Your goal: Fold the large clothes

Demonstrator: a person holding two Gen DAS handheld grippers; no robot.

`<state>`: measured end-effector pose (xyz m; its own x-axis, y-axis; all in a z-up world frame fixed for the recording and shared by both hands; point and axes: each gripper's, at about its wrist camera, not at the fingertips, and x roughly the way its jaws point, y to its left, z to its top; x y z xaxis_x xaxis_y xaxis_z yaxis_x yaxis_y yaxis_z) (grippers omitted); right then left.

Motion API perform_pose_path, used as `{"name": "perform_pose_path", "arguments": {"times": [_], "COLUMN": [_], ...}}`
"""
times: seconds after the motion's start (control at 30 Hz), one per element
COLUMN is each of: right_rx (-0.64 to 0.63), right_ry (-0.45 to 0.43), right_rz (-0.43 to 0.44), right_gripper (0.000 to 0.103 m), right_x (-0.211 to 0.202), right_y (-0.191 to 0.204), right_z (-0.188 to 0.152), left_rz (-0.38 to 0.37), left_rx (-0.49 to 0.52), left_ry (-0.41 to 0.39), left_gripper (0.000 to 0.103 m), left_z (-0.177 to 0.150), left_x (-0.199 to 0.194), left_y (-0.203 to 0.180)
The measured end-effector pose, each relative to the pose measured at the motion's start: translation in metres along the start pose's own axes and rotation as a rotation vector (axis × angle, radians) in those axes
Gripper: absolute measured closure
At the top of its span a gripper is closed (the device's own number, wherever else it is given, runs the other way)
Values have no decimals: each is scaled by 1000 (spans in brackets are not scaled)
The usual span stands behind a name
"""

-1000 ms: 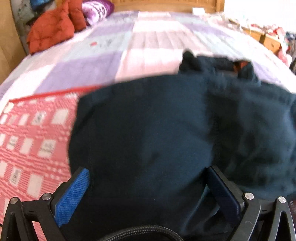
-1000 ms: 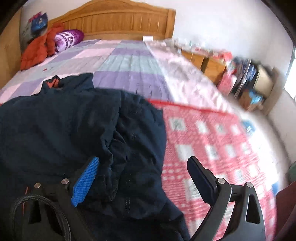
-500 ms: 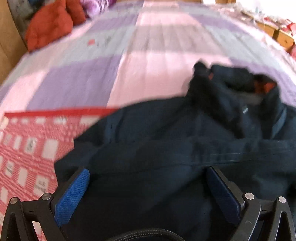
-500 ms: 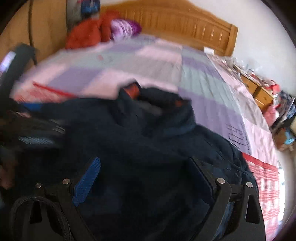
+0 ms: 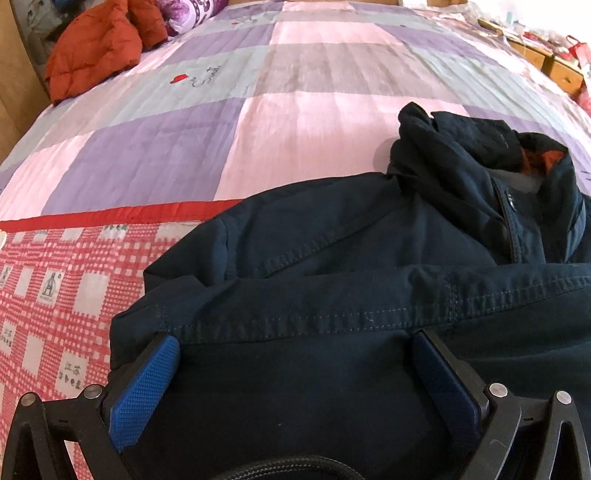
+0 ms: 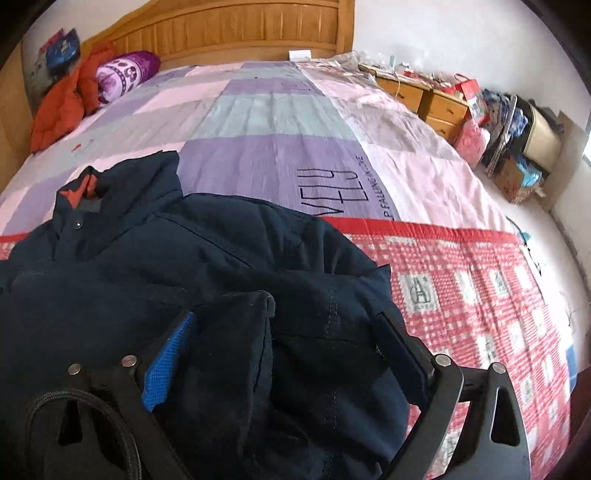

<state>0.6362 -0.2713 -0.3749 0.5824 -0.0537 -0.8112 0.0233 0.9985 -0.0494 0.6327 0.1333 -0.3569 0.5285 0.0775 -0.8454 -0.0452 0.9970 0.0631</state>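
A dark navy jacket lies bunched on the bed, straddling the red border where the pink-and-purple patchwork quilt meets a red checked blanket. Its collar, showing an orange lining, points toward 12 o'clock, the headboard end. The left gripper sits with its 2 blue-padded fingers spread wide, a stitched hem running across just beyond their tips and fabric filling the space between. The right gripper is likewise parted, a folded flap of jacket lying between its fingers. An orange puffy coat rests near the pillow at 10 o'clock.
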Motion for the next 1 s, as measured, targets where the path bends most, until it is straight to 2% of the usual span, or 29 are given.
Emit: {"name": "perform_pose_path", "arguments": {"times": [0.23, 0.33, 0.37, 0.47, 0.53, 0.6, 0.63, 0.7, 0.77, 0.83, 0.93, 1.0], "right_rx": [-5, -67, -79, -128, -185, -273, -291, -259, -139, -31, -135, -94], "right_ry": [24, -70, -108, -206, -219, -188, -161, -106, -49, 7, -12, 10], "right_rz": [4, -71, -69, 5, 45, 78, 63, 39, 23, 136, 87, 102], "right_gripper": [2, 2, 2, 2, 2, 2, 2, 3, 3, 1, 1, 1], "right_x": [2, -35, -49, -97, -112, -114, -108, -94, -79, -70, -75, -76], "right_y": [-5, 8, 12, 34, 53, 75, 76, 63, 20, -7, 3, 1], "right_z": [2, 0, -3, -24, -38, -58, -66, -77, -86, -91, -93, -91], "left_rz": [19, 26, 33, 30, 28, 37, 42, 18, -17, -33, -25, -24], "left_rx": [13, 5, 5, 2, 15, 23, 23, -17, -84, -101, -67, -78], "left_ry": [11, 11, 2, -94, -126, -123, -100, -54, -42, -35, -22, -7], "left_gripper": [0, 0, 0, 0, 0, 0, 0, 0, 0, 0, 0, 0], "left_z": [0, 0, -1, -20, -38, -57, -64, -75, -78, -75, -75, -75], "left_x": [-2, -14, -21, -57, -73, -77, -73, -62, -57, -54, -50, -52], "left_y": [-3, -1, 0, 2, -2, -4, -2, 11, 28, 35, 31, 32]}}
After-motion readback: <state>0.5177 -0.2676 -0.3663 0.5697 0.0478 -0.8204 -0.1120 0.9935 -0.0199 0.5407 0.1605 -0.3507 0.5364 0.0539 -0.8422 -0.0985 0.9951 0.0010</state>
